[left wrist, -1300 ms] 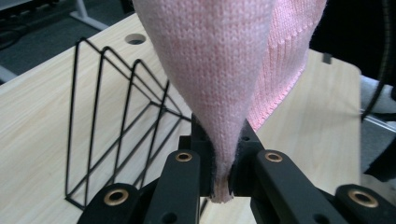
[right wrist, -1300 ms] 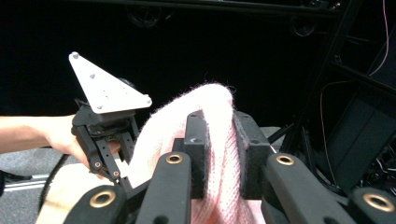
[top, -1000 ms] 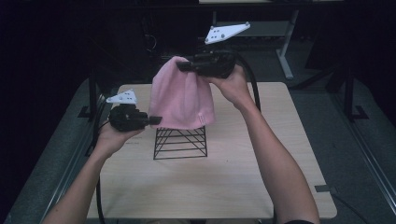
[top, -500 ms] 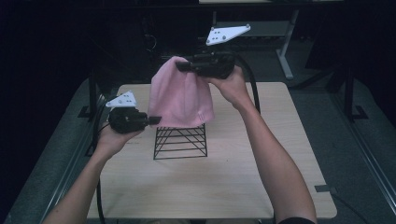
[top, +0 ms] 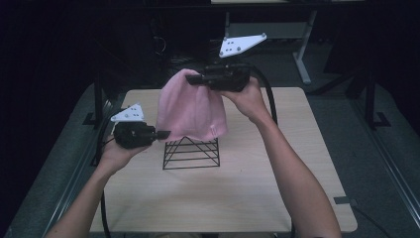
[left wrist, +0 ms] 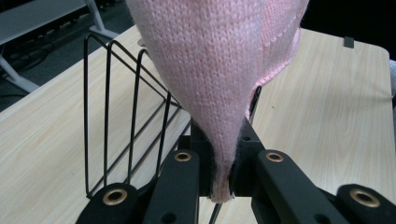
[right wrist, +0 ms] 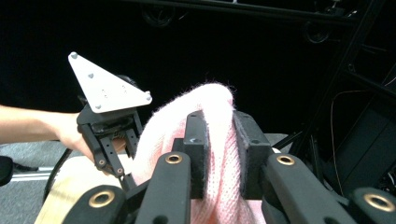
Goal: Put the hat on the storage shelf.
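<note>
A pink knitted hat (top: 190,110) hangs in the air over a black wire rack (top: 191,153) on the wooden table (top: 223,198). My right gripper (top: 190,79) is shut on the hat's top, high above the rack; the knit is bunched between its pads (right wrist: 219,154). My left gripper (top: 166,134) is shut on the hat's lower left edge, beside the rack. In the left gripper view the pink hat (left wrist: 219,70) narrows down into the jaws (left wrist: 222,184), with the wire rack (left wrist: 130,116) just behind. The left gripper (right wrist: 112,140) also appears in the right gripper view, at the left.
The wire rack stands near the table's middle, under the hat. A white desk frame (top: 302,44) stands on the floor beyond the far edge. Dark metal rails (top: 96,99) run along both sides of the table.
</note>
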Demonstrator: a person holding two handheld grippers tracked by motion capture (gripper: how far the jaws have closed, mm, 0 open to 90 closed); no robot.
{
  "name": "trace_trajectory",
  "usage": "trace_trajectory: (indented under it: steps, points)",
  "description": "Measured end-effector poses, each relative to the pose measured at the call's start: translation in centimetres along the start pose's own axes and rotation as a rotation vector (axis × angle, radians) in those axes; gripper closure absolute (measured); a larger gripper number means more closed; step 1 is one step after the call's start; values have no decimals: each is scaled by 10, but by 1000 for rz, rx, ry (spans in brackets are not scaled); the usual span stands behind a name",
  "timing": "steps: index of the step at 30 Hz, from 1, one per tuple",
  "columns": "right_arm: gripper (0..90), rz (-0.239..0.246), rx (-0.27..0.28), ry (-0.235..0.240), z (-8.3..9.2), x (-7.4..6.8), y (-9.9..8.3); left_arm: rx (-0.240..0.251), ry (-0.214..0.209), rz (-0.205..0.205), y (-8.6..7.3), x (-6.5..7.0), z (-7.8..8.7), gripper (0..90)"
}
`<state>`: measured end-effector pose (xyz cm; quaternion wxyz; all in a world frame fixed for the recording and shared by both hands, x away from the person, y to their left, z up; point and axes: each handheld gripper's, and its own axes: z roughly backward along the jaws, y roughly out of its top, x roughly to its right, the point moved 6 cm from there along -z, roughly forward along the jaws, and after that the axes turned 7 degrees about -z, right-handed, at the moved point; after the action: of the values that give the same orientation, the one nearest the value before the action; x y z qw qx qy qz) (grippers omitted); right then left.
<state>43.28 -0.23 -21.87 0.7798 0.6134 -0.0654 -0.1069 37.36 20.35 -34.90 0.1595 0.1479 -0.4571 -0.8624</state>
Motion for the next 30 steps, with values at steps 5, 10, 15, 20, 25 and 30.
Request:
trace_trajectory:
  steps: [5,10,15,20,25,30]
  points:
    - [766,13,-18,6,-1,-4,-3,-6,-2,4,-5,1,-1,824]
    - [765,17,-38,5,-3,-6,-5,-13,-4,8,-8,1,-3,822]
    - [765,30,-56,-9,-3,-3,-7,-13,-4,3,-8,2,-6,817]
    - [765,20,-60,-9,5,0,-8,-8,-8,-13,-2,4,-10,814]
    - [763,28,-82,4,9,-1,-11,-19,-16,-19,-1,6,-15,814]
    - [760,24,-93,6,7,-3,-17,-43,-16,-19,-8,5,-15,815]
